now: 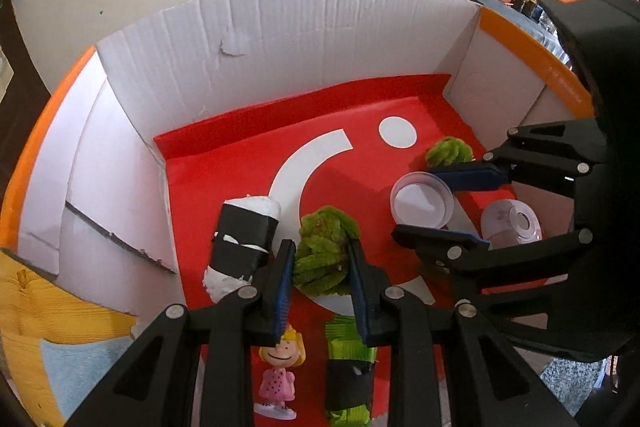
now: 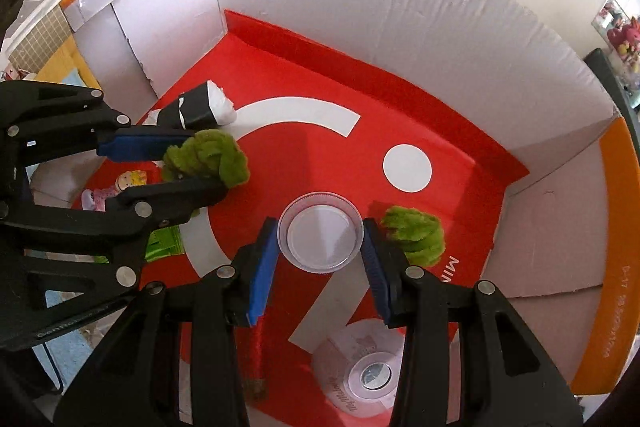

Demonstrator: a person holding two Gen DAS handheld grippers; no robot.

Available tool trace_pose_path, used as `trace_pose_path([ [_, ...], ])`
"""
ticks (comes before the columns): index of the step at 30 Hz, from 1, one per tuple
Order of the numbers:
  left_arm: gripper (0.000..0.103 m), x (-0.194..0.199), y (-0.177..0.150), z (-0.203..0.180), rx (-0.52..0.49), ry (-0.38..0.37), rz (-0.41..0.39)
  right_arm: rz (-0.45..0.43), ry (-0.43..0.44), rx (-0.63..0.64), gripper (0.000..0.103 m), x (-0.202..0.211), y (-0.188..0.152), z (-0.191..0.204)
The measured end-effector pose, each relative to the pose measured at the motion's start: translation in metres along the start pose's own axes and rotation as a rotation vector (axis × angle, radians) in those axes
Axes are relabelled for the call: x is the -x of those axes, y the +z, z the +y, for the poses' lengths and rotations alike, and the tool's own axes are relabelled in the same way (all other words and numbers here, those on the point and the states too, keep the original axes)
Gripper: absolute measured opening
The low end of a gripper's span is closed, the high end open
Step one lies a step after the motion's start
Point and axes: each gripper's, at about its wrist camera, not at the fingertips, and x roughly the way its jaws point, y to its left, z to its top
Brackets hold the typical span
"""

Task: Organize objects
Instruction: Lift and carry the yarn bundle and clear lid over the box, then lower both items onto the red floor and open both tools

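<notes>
Both grippers reach down into a white cardboard box (image 1: 288,39) (image 2: 400,7) with a red floor. My left gripper (image 1: 320,247) (image 2: 204,163) is shut on a green fuzzy bundle (image 1: 326,255) (image 2: 212,157), held just above the floor. My right gripper (image 2: 320,227) (image 1: 420,205) is shut on a small clear round cup (image 2: 320,237) (image 1: 422,201), its blue pads pressing both sides of the rim. A second green fuzzy bundle (image 2: 416,233) (image 1: 448,151) lies on the floor just right of the right gripper.
On the red floor lie a black-and-white roll (image 1: 244,243) (image 2: 200,107), a small figurine in a pink dress (image 1: 280,367) (image 2: 120,187), a green-and-black roll (image 1: 350,367), a clear domed cup (image 1: 512,225) (image 2: 368,375) and a red stick (image 2: 256,359). The far red floor is bare.
</notes>
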Motion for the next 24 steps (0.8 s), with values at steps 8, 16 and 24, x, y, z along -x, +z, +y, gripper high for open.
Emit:
trace_pose_path([
  [8, 0.027, -0.004, 0.001, 0.001, 0.010, -0.006, 0.015, 0.004, 0.006, -0.004, 0.040, 0.001, -0.006, -0.003],
  [16, 0.027, -0.006, 0.002, 0.000, 0.011, -0.005, 0.012, 0.006, 0.011, -0.009, 0.040, 0.002, -0.010, -0.007],
  [24, 0.027, -0.005, 0.001, 0.001, 0.014, -0.009, 0.010, 0.007, 0.008, -0.014, 0.045, 0.004, -0.017, -0.012],
])
